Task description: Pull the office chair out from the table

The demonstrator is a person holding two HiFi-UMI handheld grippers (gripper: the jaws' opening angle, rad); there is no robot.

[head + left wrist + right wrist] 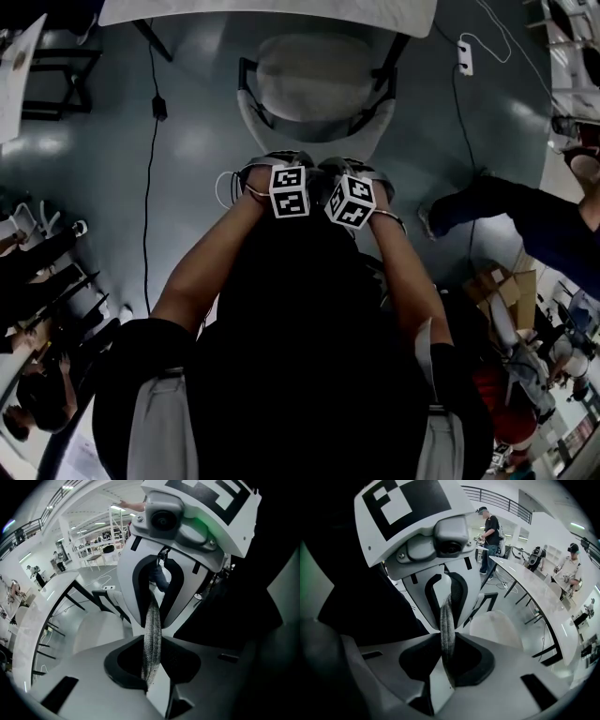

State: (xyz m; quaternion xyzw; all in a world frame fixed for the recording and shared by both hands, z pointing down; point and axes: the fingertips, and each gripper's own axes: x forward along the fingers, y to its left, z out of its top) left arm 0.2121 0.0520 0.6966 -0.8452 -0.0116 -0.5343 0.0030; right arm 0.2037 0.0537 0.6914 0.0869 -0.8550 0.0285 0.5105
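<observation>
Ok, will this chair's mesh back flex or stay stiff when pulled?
The mesh edge pinched in the left gripper and right gripper looks thin, so it probably gives first. The chair likely slides on the glossy floor; its base is hidden.

We look down on a glossy grey floor (187, 141) that mirrors soft patches of light. A black cable (148, 187) trails across it on the left, and a white power strip (465, 56) lies on the right. Cardboard boxes (506, 281) sit near the right edge. A balcony railing (501, 501) runs above a white wall (543, 524), under a strip light (577, 526).
</observation>
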